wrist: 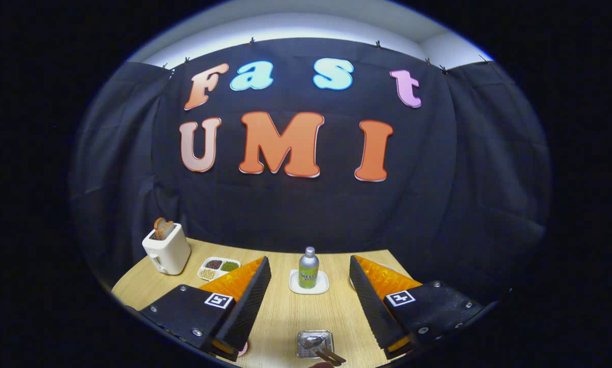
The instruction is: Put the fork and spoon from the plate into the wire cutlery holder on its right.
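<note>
Above the pale wooden bench (285, 317) the gripper (310, 296) hangs level, looking forward and slightly down, its two ridged fingers (247, 301) spread wide apart with nothing between them but bare wood and the things standing on it. Each finger widens back into a dark bolted block bearing a small square marker. Between the fingers, near their roots, sits the square wire cutlery holder of silvery mesh (314, 343), and dark-handled cutlery (326, 352) lies in it with the handles leaning out toward the right; whether this is the fork, the spoon or both is too small to tell. Just beside the left finger's root a sliver of something pinkish (243, 349) peeks out, too hidden to identify. Farther ahead, between the fingertips and a little beyond them, a small silver bottle with a green label (309, 268) stands upright on a white square coaster-like dish (295, 286). Beyond the left finger lies a white divided tray (219, 268) with brown, green and pale grains in its separate compartments, and past that a cream toaster (166, 249) holds browned slices of bread upright in its slots. Behind everything the booth's black cloth wall (311, 214) rises from the bench's far edge.
</note>
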The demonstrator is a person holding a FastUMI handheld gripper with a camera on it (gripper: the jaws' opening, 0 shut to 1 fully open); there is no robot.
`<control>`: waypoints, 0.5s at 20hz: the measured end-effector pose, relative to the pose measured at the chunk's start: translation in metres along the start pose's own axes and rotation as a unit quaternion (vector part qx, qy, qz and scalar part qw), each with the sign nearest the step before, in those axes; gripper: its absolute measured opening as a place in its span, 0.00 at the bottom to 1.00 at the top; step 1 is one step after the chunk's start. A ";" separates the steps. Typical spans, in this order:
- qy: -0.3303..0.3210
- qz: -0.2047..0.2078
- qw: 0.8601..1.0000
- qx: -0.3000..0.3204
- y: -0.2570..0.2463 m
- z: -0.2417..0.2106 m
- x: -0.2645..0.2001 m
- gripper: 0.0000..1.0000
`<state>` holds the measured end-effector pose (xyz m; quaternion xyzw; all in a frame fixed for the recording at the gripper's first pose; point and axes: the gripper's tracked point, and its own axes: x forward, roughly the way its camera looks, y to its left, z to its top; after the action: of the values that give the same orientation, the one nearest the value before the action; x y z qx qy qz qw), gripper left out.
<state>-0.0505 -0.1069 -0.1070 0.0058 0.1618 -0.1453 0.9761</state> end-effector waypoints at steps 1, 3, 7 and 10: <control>-0.019 0.005 1.000 0.000 0.004 0.012 -0.005 0.93; -0.046 0.013 0.999 0.007 0.008 0.025 -0.015 0.93; -0.096 0.008 0.995 0.005 0.009 0.047 -0.021 0.96; -0.114 0.013 0.993 0.007 0.014 0.055 -0.024 0.97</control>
<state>-0.0513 -0.0898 -0.0472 -0.0020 0.0488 -0.1337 0.9898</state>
